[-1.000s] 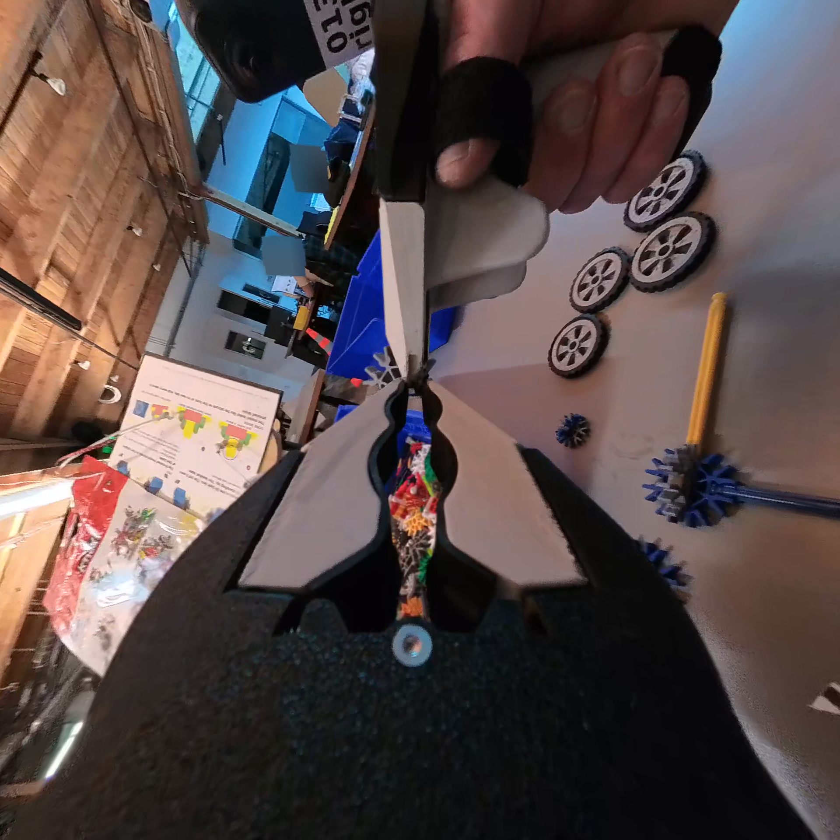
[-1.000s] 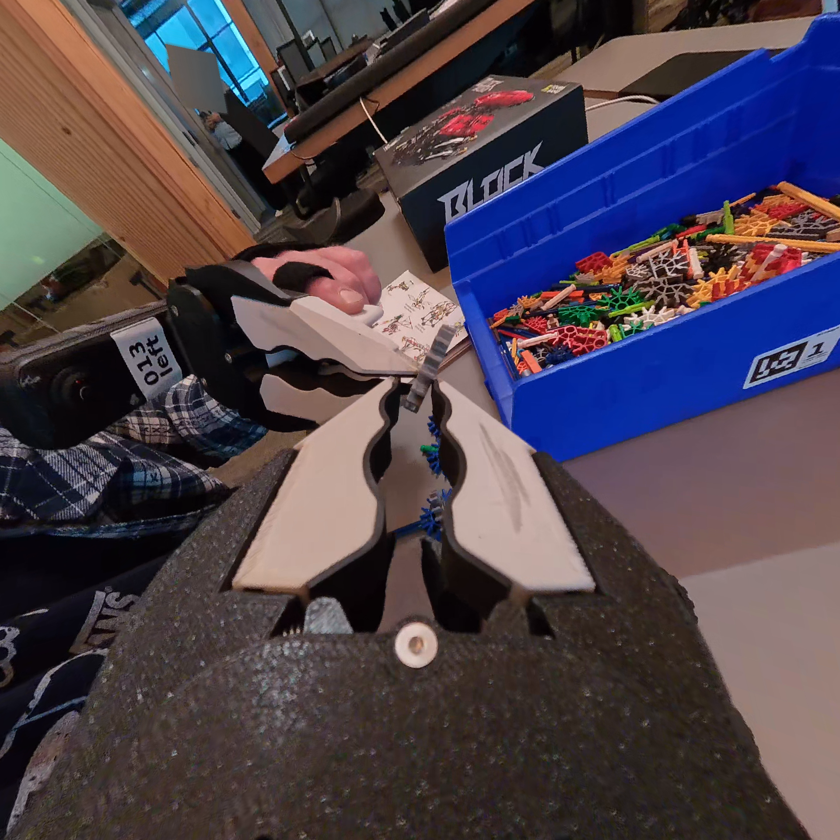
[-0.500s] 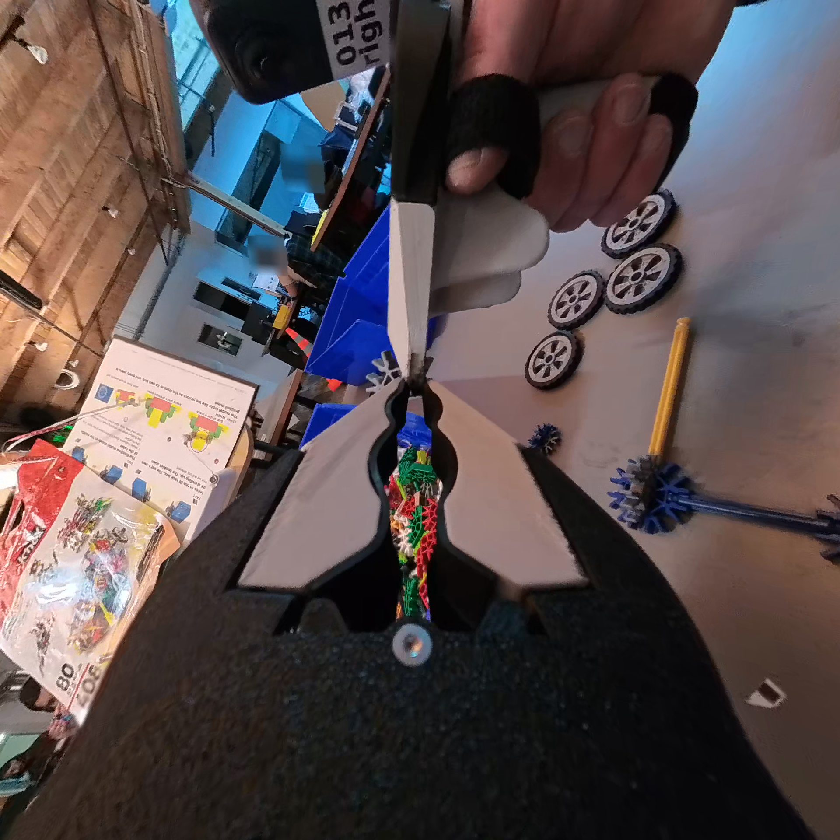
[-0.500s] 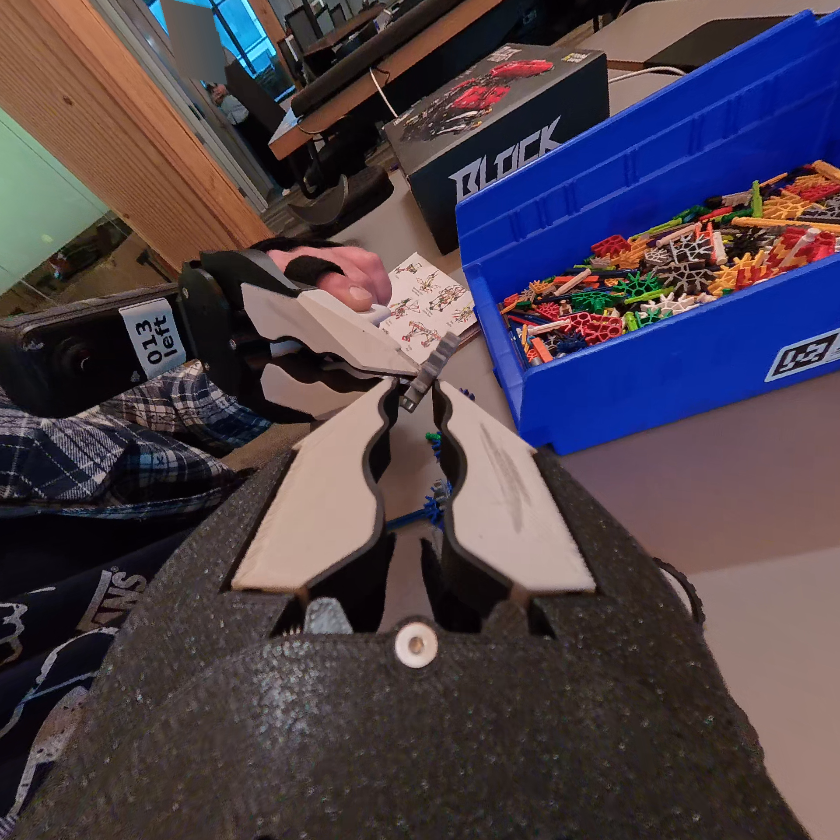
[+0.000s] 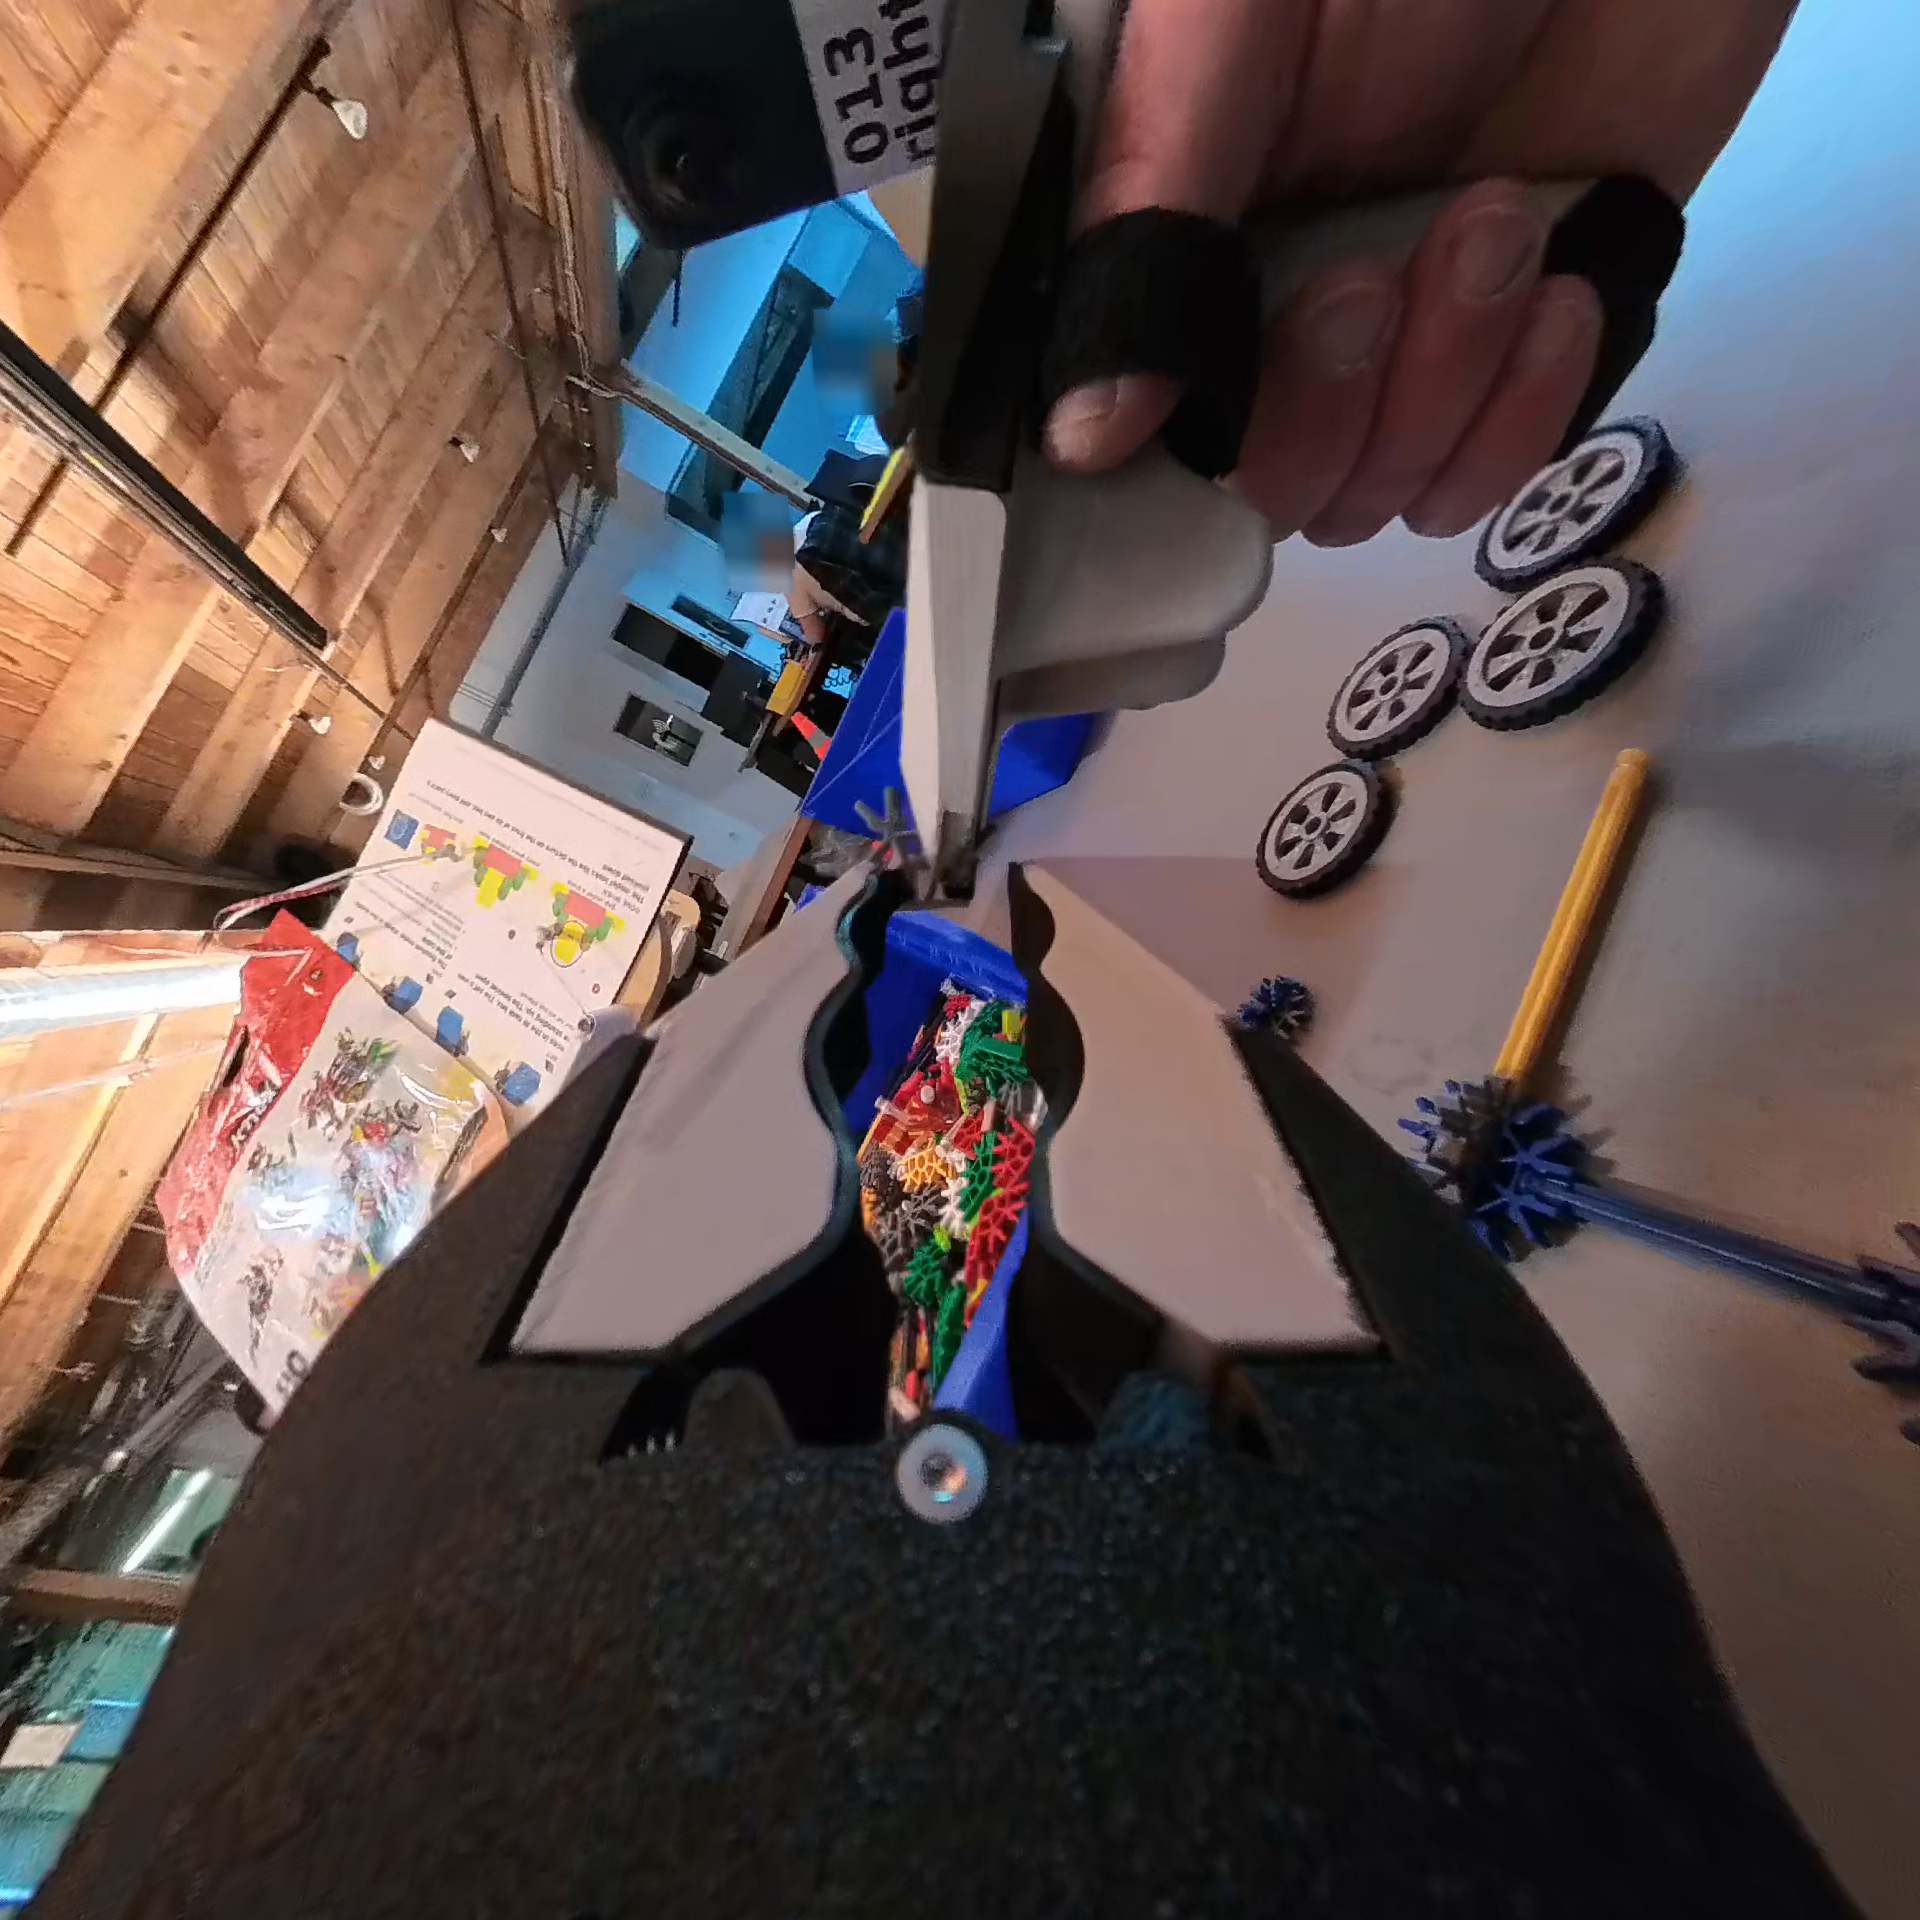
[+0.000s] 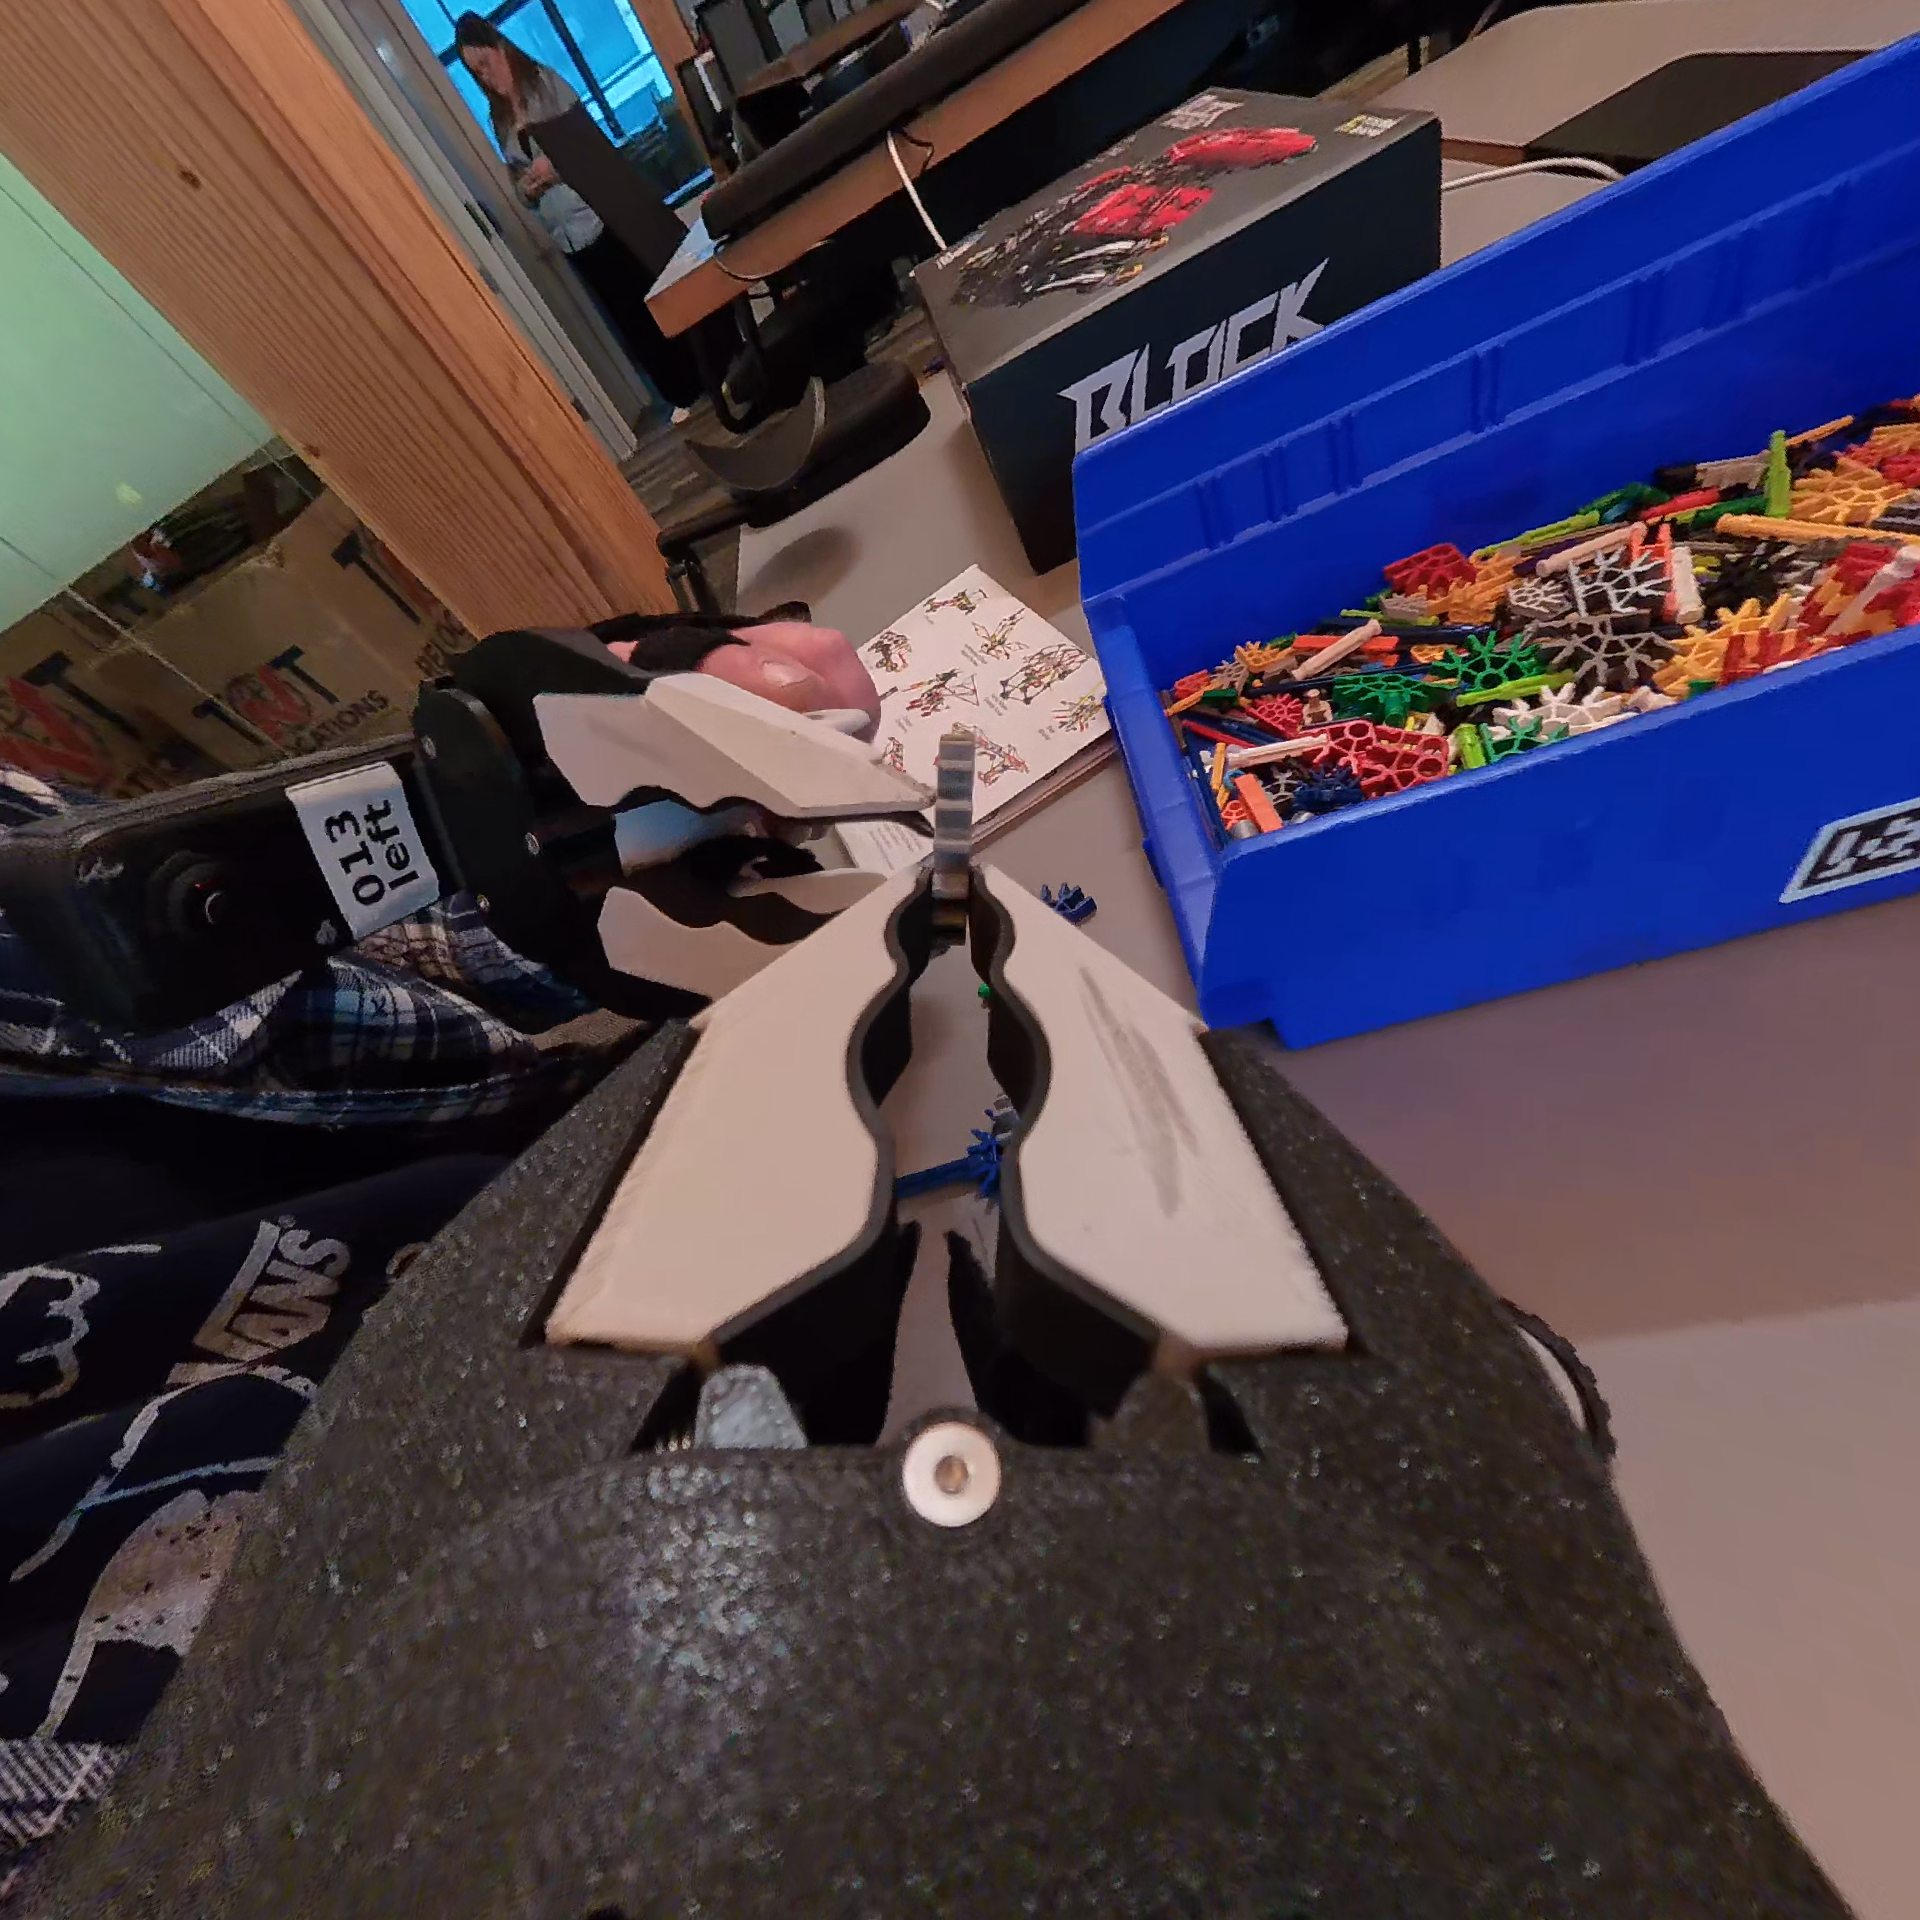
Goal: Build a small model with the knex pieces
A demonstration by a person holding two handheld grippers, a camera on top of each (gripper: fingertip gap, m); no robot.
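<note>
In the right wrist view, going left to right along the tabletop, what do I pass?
Left gripper → grey connector pinched in the right gripper → instruction sheet → blue bin of colourful pieces.

A blue bin (image 6: 1507, 914) of mixed coloured pieces stood beside a dark box (image 6: 1195, 312); four wheels (image 5: 1496, 665) lay near a yellow rod (image 5: 1569, 914); an illustrated leaflet (image 6: 987, 686) lay flat.
</note>
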